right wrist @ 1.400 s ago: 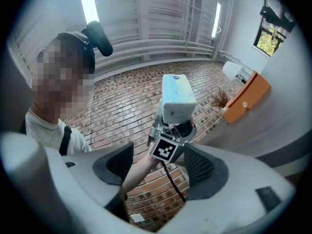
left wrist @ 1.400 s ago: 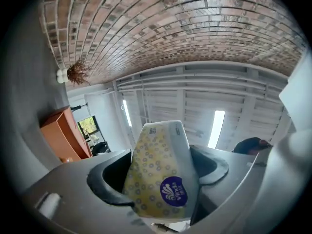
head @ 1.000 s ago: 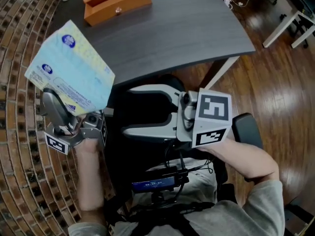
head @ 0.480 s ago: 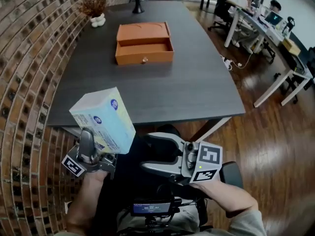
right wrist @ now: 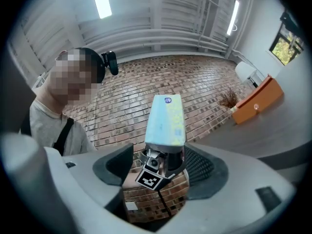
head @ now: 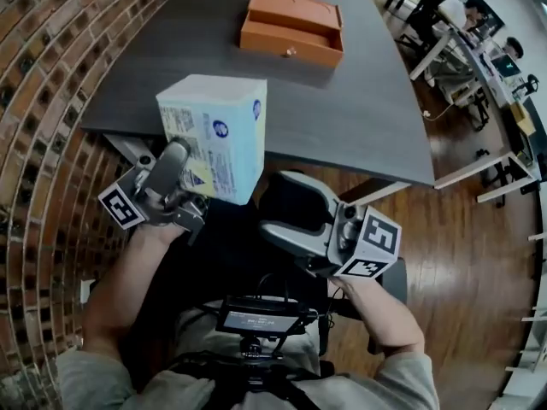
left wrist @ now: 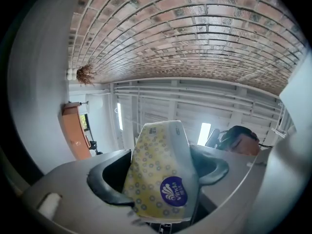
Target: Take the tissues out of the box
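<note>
A pale blue and yellow tissue pack point(head: 214, 139) is held upright in the air, in front of the dark table's near edge. My left gripper point(head: 184, 178) is shut on its lower end. In the left gripper view the pack point(left wrist: 163, 165) fills the gap between both jaws. My right gripper point(head: 286, 216) hangs lower and to the right, open and empty. Along its jaws the pack point(right wrist: 166, 116) and the left gripper point(right wrist: 157, 165) show some way off, apart from my right gripper point(right wrist: 160, 169).
An orange box with a drawer and small knob point(head: 292, 26) sits far back on the dark grey table point(head: 367, 118). A brick wall point(head: 43, 101) runs along the left. Wooden floor point(head: 461, 254) lies to the right, with white desks and seated people beyond.
The left gripper has carried the tissue pack from the far left toward the middle, near the table's front edge. The right gripper stays open and low.
</note>
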Motion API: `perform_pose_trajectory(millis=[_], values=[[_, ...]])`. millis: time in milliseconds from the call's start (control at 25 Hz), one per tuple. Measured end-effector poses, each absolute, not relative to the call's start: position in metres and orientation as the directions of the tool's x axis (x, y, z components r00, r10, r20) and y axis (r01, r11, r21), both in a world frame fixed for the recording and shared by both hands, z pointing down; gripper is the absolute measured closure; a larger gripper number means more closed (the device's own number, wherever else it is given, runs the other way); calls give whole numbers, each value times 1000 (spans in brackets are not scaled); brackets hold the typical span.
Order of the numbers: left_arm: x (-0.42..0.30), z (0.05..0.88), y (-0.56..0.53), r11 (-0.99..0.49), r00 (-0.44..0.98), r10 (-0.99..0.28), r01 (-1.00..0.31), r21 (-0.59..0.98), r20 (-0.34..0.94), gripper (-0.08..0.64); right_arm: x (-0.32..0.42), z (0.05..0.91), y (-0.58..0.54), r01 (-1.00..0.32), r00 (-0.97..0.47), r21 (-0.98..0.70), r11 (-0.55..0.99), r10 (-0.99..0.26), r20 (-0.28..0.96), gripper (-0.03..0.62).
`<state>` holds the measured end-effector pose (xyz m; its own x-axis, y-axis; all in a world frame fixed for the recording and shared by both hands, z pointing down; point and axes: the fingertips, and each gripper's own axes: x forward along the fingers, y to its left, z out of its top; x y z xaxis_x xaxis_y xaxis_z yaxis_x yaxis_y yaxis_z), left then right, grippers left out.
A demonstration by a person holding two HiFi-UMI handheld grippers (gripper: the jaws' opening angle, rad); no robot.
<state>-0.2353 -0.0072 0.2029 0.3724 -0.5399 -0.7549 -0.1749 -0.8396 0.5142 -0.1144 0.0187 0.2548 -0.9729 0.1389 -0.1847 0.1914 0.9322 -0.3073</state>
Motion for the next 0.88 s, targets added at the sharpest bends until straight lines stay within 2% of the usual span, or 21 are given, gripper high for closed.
perform_pose_trajectory(millis=[240,880], values=[[-233,194,-12,-858,382,-509,-158,488,-772,189,-121,253,18,183,-976,-265,947,142,-166,268],[-231,201,-11,-848,365,-519,-104,520,-773,189,-125,259,18,174,-979,-288,942,133,-157,268]])
